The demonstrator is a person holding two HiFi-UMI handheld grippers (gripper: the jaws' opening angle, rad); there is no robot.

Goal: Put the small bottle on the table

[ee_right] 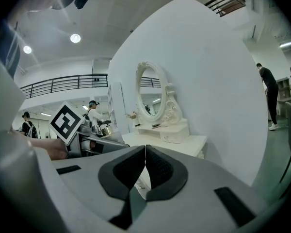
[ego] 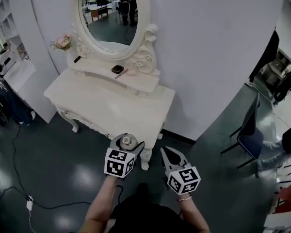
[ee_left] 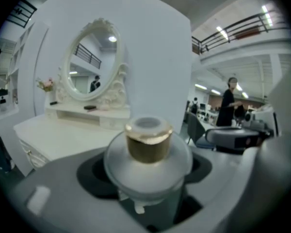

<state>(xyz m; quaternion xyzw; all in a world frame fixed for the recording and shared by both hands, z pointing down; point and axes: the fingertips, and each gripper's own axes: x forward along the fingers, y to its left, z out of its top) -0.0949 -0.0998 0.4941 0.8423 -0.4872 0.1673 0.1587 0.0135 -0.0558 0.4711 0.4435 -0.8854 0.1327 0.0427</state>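
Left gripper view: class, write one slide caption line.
Left gripper grips a gold-capped small bottle, facing the white dressing table and oval mirror.

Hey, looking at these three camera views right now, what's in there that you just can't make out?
- Left gripper view: the small bottle shows only its cap and shoulder. Its lower body is hidden by that wide shoulder and by the left tongs shut on it.
- Head view: the dark item at the back of the table is too small to identify.
- Head view: part of the table's front edge is covered by the left tongs.
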